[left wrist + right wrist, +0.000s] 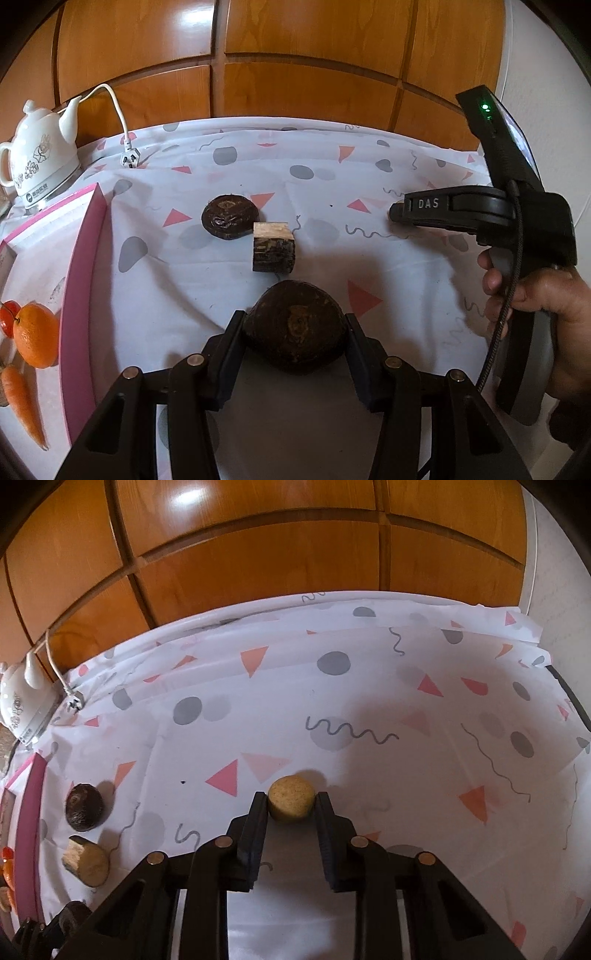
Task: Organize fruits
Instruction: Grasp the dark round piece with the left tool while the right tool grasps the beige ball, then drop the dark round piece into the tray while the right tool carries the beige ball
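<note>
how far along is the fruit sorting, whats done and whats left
Done: an orange, a carrot and a red fruit lie in the pink box. In hand: the left tool grips a dark round piece; the right tool grips a tan piece. Left: a dark piece and a cut chunk on the cloth.

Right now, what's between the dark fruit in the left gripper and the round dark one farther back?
A cut chunk with a pale sawn top sits between the held fruit and the far dark fruit, touching neither that I can see. Left wrist view shows it.
</note>
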